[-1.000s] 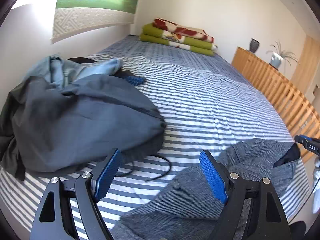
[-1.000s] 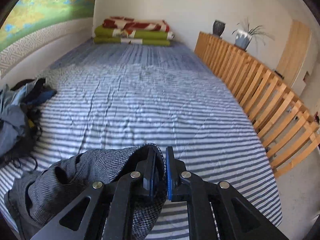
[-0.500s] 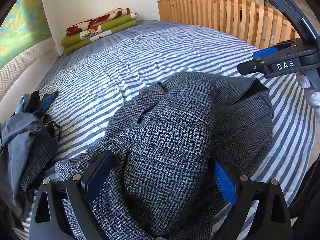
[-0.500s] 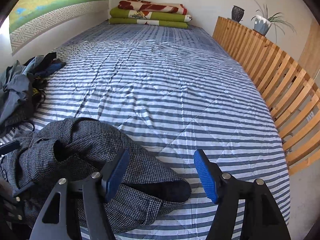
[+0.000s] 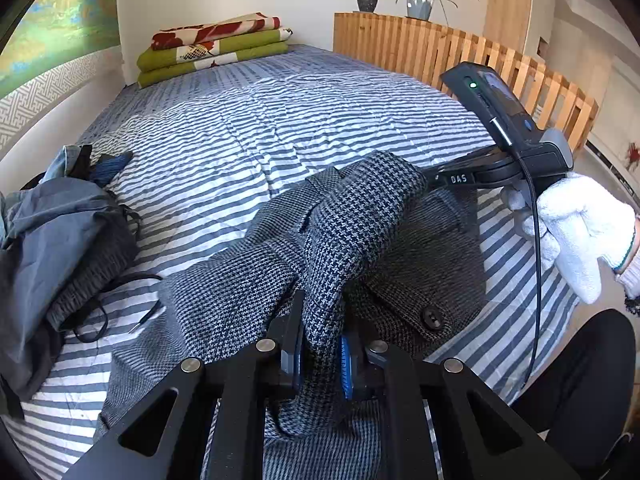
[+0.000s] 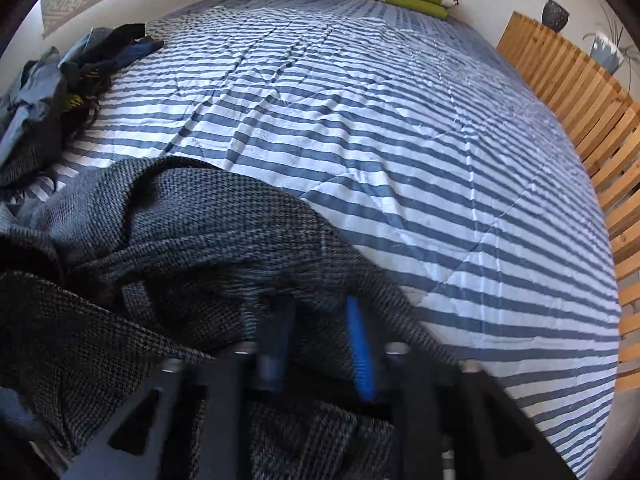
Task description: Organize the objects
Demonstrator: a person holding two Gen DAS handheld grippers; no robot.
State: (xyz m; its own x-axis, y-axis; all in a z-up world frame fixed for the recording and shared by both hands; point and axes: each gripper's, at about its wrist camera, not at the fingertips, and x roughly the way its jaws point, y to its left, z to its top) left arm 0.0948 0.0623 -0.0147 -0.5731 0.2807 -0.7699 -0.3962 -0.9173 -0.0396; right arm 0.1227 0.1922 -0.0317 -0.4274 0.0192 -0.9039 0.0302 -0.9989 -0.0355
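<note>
A grey houndstooth jacket (image 5: pixel 360 224) lies bunched on the near end of the striped bed (image 5: pixel 280 120). My left gripper (image 5: pixel 320 354) is shut on a raised fold of the jacket. My right gripper (image 6: pixel 320 340) has its blue pads closed on another fold of the jacket (image 6: pixel 180 216), with cloth draped over the fingers. In the left wrist view the right gripper (image 5: pixel 436 178) reaches in from the right, held by a white-gloved hand (image 5: pixel 576 224), its tips hidden behind the jacket.
A pile of dark blue and grey clothes (image 5: pixel 52 232) lies at the left edge of the bed, also in the right wrist view (image 6: pixel 48 92). Folded green and red blankets (image 5: pixel 212 48) sit at the far end. A wooden slatted rail (image 5: pixel 460 56) runs along the right side.
Both grippers were open half a second ago over the jacket. Both have closed on folds of it, and the jacket is pulled up between them.
</note>
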